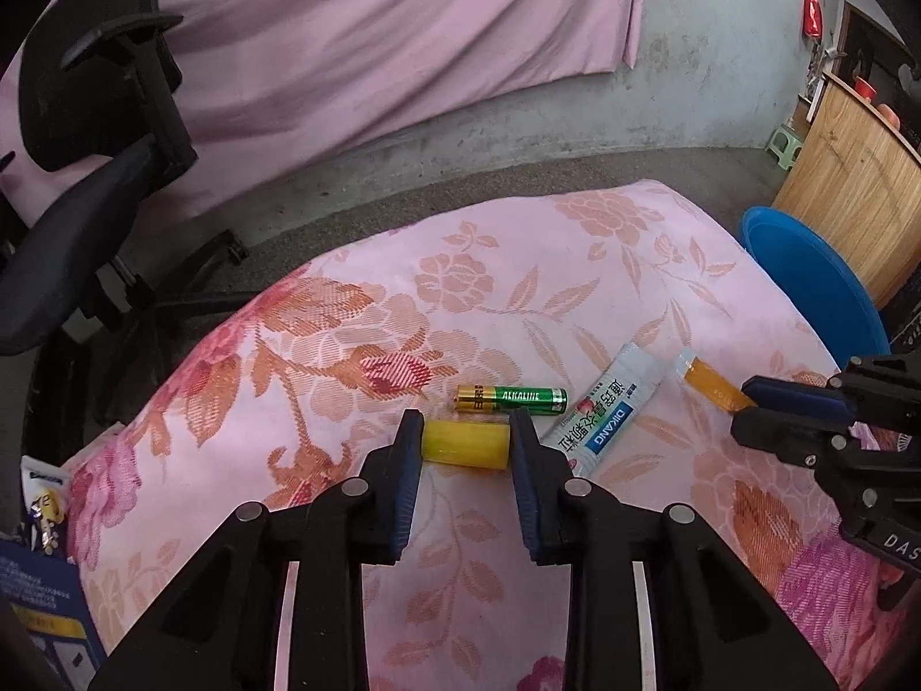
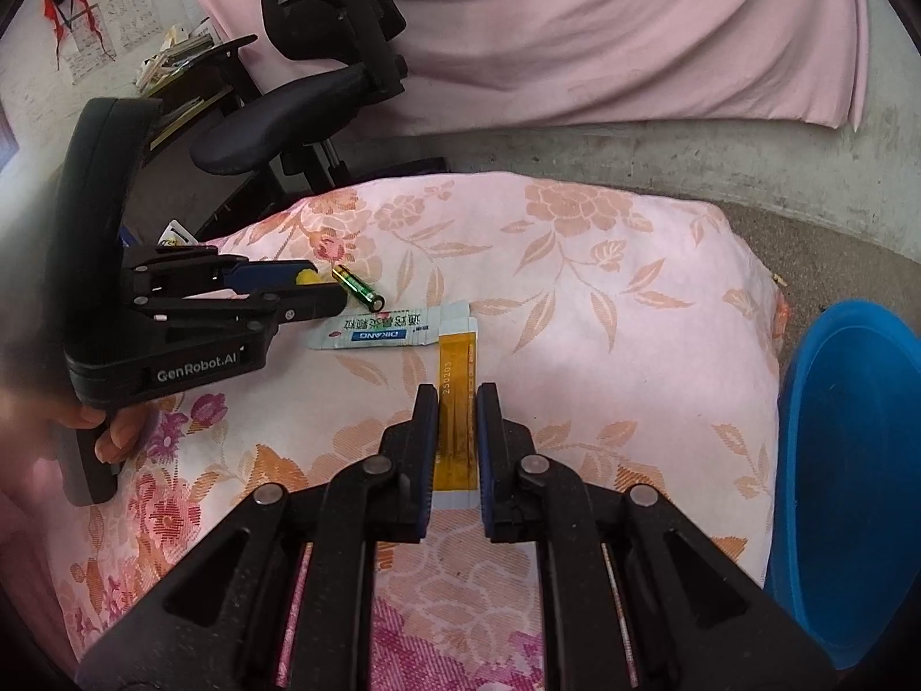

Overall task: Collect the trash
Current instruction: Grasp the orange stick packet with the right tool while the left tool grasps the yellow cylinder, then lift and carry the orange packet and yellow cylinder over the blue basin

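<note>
Pink curtain [image 1: 357,40], grey wall [image 1: 708,86], blk office chair [image 1: 98,132], wood cabinet [image 1: 852,184].

The setting was a lived-in domestic room, used partly as a home office. A pink floral cloth [image 1: 518,265] covered the desk. A black office chair [image 1: 98,132] stood on the far left, on bare concrete floor [image 1: 460,173]. A pink sheet [image 1: 374,29] hung over the rough plaster wall [image 1: 719,57]. On the right stood a blue plastic tub [image 2: 852,460], wooden furniture [image 1: 846,184] and a small green stool [image 1: 784,141].

Pink floral cloth [image 1: 518,265], yellow cylinder [image 1: 466,446], green-gold battery [image 1: 512,398], blue bin [image 2: 852,460]
</note>
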Available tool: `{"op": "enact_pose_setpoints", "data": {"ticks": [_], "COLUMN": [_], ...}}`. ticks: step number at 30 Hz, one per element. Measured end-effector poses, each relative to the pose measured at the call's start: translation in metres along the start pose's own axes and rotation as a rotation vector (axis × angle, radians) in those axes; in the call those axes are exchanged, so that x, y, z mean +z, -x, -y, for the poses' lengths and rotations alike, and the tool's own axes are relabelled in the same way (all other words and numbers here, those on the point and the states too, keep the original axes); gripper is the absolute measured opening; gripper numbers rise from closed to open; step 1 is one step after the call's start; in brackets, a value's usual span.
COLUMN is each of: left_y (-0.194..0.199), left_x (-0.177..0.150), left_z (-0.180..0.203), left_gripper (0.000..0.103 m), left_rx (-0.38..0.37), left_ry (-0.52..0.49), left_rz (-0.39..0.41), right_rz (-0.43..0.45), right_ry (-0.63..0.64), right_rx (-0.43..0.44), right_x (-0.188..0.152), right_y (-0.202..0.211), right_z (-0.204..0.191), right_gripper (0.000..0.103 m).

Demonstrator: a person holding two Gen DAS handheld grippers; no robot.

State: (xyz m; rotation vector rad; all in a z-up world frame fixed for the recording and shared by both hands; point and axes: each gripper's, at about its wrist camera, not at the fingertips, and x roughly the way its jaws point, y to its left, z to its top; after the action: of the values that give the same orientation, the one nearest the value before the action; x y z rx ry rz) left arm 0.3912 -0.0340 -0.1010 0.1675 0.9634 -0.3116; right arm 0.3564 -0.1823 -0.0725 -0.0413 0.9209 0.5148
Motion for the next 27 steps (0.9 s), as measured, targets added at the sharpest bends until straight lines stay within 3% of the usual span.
{"op": "enact_pose_setpoints", "data": {"ticks": [8, 12, 15, 20, 24, 27], "left_y": [0.049, 0.085, 0.116, 0.161, 0.180, 0.185], "left_x": [-0.012, -0.022, -0.028, -0.018, -0.012, -0.006], "left_z": [0.006, 0.018, 0.030, 0.064, 0.096, 0.117], "left_gripper": [0.025, 0.025, 0.025, 0.025, 0.025, 0.025], "left_rx": [0.004, 0.008, -0.041, -0.036, -0.052, -0.100], "left_ry": [0.121, 0.149, 0.181, 0.094, 0.037, 0.017], "left_rz": [0.167, 0.330, 0.474, 0.689, 0.802, 0.841], "right_rz": [0.138, 0.266, 0.411, 0.620, 0.782, 0.865], "right_ry": [0.007, 0.043, 0.055, 0.011, -0.012, -0.026], "right_rx": [-0.045, -0.093, -0.138, -0.154, -0.229, -0.285], "right_x": [-0.003, -0.007, -0.014, -0.025, -0.038, -0.047], "right_y": [0.024, 0.047, 0.071, 0.108, 0.148, 0.176], "right_z": [-0.004, -0.014, -0.019, -0.007, 0.010, 0.025], "right_gripper": [0.036, 0.036, 0.036, 0.036, 0.036, 0.036]}}
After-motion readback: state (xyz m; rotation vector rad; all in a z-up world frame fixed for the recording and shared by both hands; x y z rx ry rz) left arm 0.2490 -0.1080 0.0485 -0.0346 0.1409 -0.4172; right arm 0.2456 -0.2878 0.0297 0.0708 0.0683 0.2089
